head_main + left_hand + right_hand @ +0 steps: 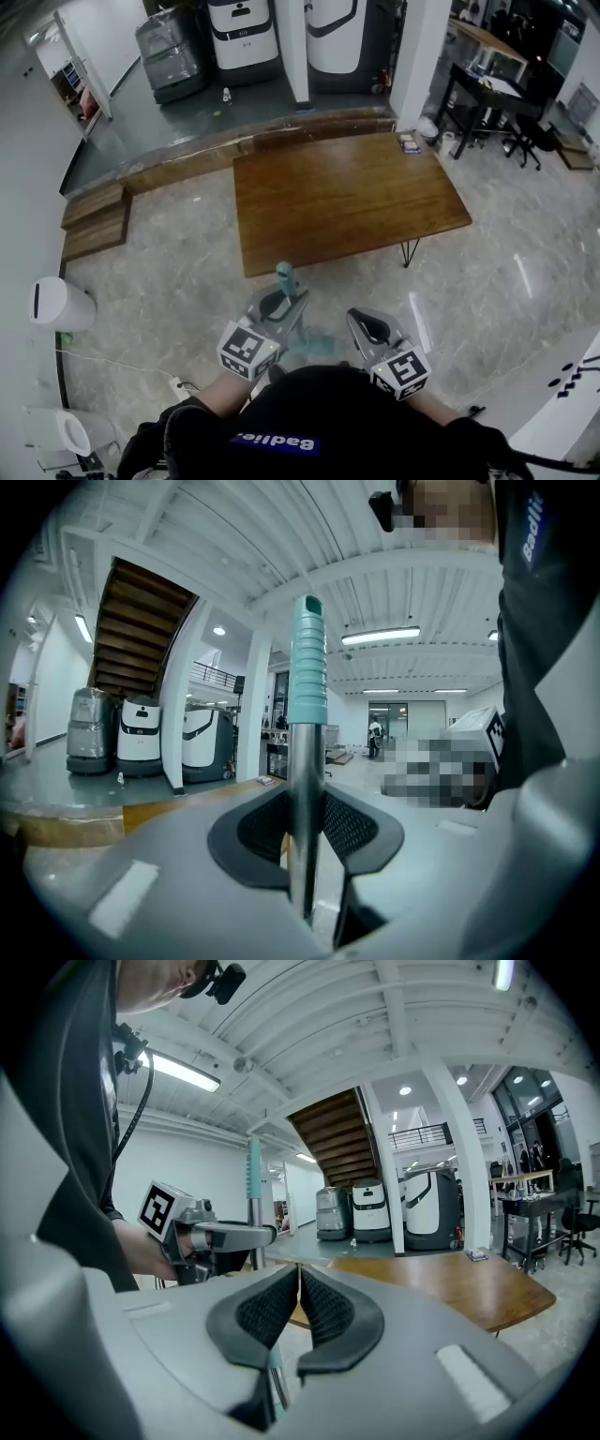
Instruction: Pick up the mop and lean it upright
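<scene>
The mop stands nearly upright in front of me. In the head view its teal ribbed grip [284, 274] pokes up past my left gripper [278, 305], and a teal mop head [319, 345] shows on the floor below. The left gripper view has the metal pole [303, 789] clamped between the black pads of my left gripper [305, 822], with the teal grip [307, 658] rising above them. My right gripper [367, 328] hangs beside it, apart from the pole. Its pads [272, 1307] meet with nothing between them, and the right gripper [299, 1302] looks across at the left gripper [234, 1237] on the pole [254, 1180].
A brown wooden table [347, 197] stands just ahead on the marble floor. Cleaning machines [244, 37] line the back wall. Wooden steps [94, 220] and white bins [61, 305] are on the left, with a cable [122, 366] on the floor. A desk and chair [520, 131] are at the far right.
</scene>
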Demonstrator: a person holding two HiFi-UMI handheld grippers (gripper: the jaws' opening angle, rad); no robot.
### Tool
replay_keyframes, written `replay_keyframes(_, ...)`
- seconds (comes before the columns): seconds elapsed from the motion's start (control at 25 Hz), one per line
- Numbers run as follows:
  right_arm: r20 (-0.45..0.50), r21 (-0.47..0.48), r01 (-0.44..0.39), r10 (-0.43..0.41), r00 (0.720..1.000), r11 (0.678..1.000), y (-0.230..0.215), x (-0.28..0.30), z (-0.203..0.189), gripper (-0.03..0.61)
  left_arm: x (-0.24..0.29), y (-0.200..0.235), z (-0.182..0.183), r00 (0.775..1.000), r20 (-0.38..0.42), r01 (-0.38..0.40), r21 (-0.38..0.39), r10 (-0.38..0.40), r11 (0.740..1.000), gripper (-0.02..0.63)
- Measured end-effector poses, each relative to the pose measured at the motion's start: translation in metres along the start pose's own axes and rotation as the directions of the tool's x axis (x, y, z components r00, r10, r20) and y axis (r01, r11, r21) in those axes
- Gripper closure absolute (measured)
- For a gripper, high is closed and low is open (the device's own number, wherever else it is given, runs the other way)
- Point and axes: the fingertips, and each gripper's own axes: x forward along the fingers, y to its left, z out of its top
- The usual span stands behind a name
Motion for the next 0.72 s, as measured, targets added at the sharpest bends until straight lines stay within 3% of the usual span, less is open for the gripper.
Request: replay_keyframes(0.72, 0.006, -0.01, 0.028, -0.027, 1.0, 1.0, -0.001, 0.006, 0.004, 0.569, -0.002, -0.025, 0.022, 0.994, 0.079, 0.081, 0.011, -0.082, 0.997, 0.504)
